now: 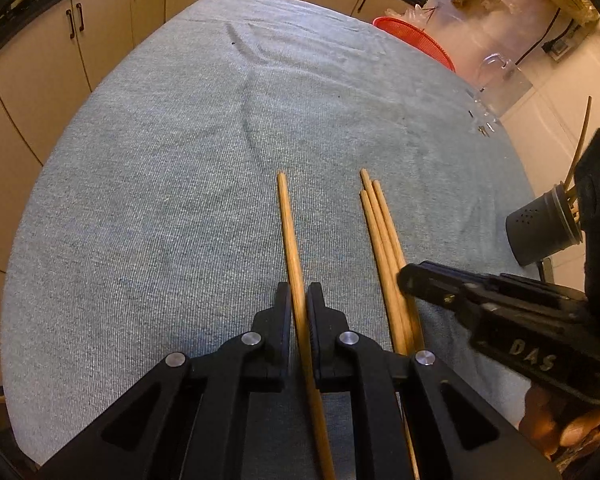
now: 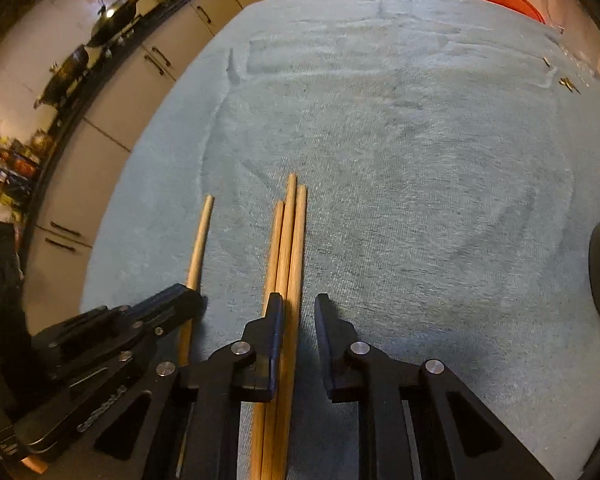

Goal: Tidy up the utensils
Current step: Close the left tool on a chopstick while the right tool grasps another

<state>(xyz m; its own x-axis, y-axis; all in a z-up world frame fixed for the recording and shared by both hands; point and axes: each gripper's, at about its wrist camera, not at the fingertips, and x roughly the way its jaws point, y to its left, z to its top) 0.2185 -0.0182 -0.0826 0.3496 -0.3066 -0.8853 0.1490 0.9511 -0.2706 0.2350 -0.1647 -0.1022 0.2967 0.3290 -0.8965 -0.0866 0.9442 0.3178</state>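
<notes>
A single wooden chopstick lies on the blue-grey cloth, and my left gripper is shut on it. To its right lie three more chopsticks side by side. In the right wrist view my right gripper is open over these three chopsticks, with two of them between the jaws and one under the left finger. The single chopstick and the left gripper show at the left. A dark perforated utensil holder with sticks in it lies at the right.
The blue-grey cloth covers the table. A red basket sits at the far edge, a clear plastic container at the right. Cabinets stand beyond the table. Pans sit on a far counter.
</notes>
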